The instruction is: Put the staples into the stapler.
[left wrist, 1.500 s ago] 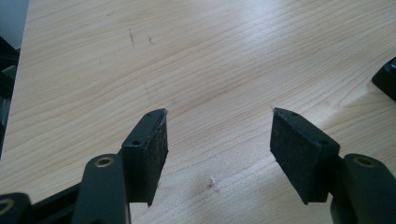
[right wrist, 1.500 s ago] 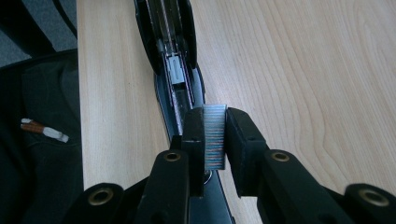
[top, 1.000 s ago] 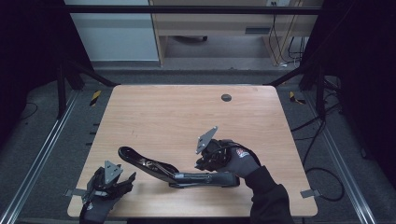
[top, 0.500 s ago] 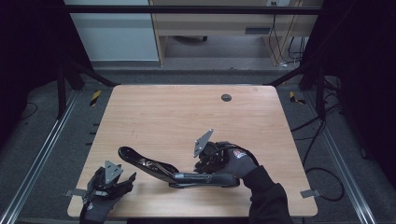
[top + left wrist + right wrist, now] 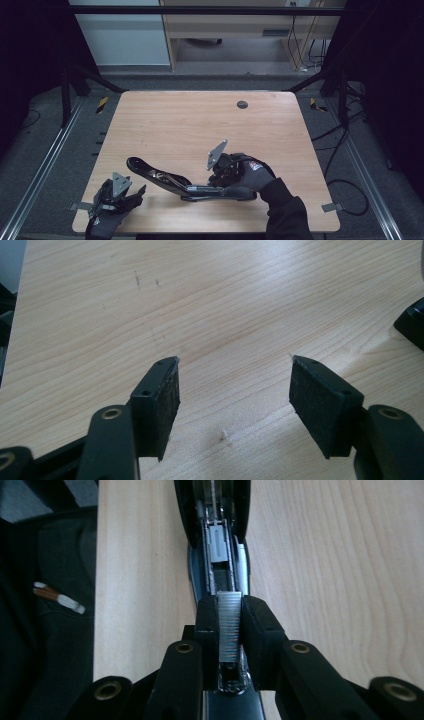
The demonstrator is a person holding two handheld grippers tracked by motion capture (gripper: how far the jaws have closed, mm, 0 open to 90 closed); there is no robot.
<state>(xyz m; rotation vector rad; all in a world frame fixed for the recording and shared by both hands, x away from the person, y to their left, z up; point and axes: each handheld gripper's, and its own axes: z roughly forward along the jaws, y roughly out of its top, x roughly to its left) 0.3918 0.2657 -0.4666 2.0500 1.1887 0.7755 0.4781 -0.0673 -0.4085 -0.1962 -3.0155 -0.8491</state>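
A black stapler (image 5: 165,179) lies swung open near the table's front edge, its lid arm reaching up to the left and its base to the right. My right gripper (image 5: 220,181) is over the base, shut on a silver strip of staples (image 5: 229,635). In the right gripper view the strip sits between the pads (image 5: 207,625), right above the stapler's open magazine channel (image 5: 220,555). My left gripper (image 5: 136,192) rests at the table's front left corner. Its jaws stand wide open over bare wood (image 5: 232,385), and a black end of the stapler (image 5: 412,322) shows at the right edge.
The wooden table (image 5: 200,125) has a round grommet hole (image 5: 242,104) at the back. Its front edge runs just under both hands. Metal frame rails (image 5: 45,165) flank both sides, and cables (image 5: 345,185) lie on the floor at the right.
My right gripper has edged slightly left and down over the stapler with the staple strip in it. The left gripper has stayed in place.
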